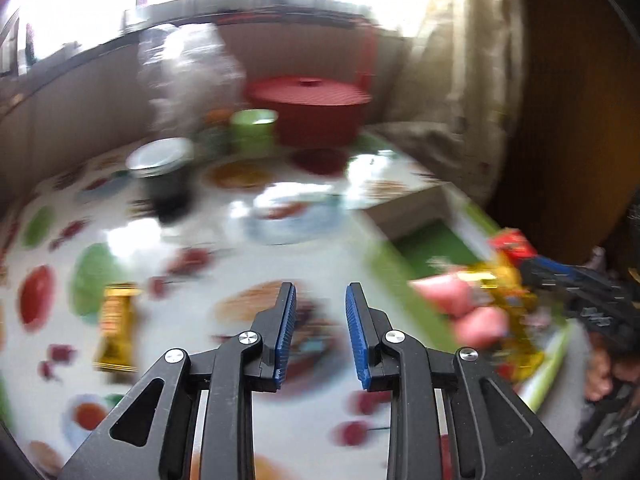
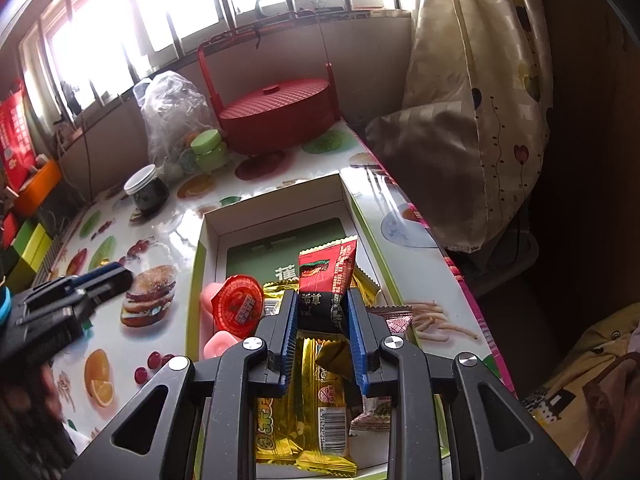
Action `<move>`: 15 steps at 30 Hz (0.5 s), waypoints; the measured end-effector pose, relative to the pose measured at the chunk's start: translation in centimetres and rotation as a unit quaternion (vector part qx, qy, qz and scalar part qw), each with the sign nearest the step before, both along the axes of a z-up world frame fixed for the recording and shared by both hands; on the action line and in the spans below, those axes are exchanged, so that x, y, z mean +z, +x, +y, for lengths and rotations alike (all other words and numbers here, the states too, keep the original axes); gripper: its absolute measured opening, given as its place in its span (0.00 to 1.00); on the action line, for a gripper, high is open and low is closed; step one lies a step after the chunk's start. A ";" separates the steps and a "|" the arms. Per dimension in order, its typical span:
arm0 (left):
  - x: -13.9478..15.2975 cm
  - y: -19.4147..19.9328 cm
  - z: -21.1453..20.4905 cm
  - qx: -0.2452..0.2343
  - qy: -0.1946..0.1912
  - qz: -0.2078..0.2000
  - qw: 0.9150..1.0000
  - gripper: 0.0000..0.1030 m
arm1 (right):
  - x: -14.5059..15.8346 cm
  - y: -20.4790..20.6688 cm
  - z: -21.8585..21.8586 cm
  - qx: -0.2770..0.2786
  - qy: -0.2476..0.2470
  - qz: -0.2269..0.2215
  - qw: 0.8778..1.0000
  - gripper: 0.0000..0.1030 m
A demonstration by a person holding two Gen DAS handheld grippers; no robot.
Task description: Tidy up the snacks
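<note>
Tablecloth (image 2: 380, 200) bears one box (image 2: 202, 248); right tool (image 2: 322, 316) grips one red packet (image 2: 328, 276).

Tablecloth (image 2: 168, 240): glossy white, printed with burgers, fries, cherries, orange slices and green and red discs. Box (image 2: 208, 236): white walls, green rim and green floor panel. Sachet (image 2: 328, 276): red over black, serrated ends. Wafer bars (image 2: 320, 408): gold foil, white barcode patch. Jelly cup (image 2: 238, 304): pink, red lid. Lidded basket (image 2: 276, 116): red, fine woven texture. Jar (image 2: 146, 190): dark, white cap. Curtain (image 2: 492, 92): cream with small hearts. Gripper pads (image 2: 290, 344): ribbed blue on black.
</note>
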State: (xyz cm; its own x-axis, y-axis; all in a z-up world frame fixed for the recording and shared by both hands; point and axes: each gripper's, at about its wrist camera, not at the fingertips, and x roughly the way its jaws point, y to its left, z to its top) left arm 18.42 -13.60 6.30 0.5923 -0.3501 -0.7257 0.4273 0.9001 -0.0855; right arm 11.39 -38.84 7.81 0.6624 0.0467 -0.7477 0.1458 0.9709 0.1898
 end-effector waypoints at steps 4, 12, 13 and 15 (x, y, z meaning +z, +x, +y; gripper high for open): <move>-0.3 2.0 4.6 0.057 0.014 -0.006 0.998 0.43 | -0.2 0.4 0.2 0.003 -0.002 0.003 1.000 0.22; -2.2 4.2 10.0 0.117 0.051 0.003 0.992 0.51 | -0.3 0.9 0.6 0.002 -0.004 0.005 1.000 0.22; -2.7 4.5 10.4 0.118 0.052 0.010 0.992 0.51 | -0.3 0.9 0.7 0.002 -0.004 0.005 1.000 0.22; -3.4 4.8 11.1 0.123 0.046 0.023 0.991 0.51 | -0.3 1.0 0.8 0.002 -0.004 0.006 1.000 0.22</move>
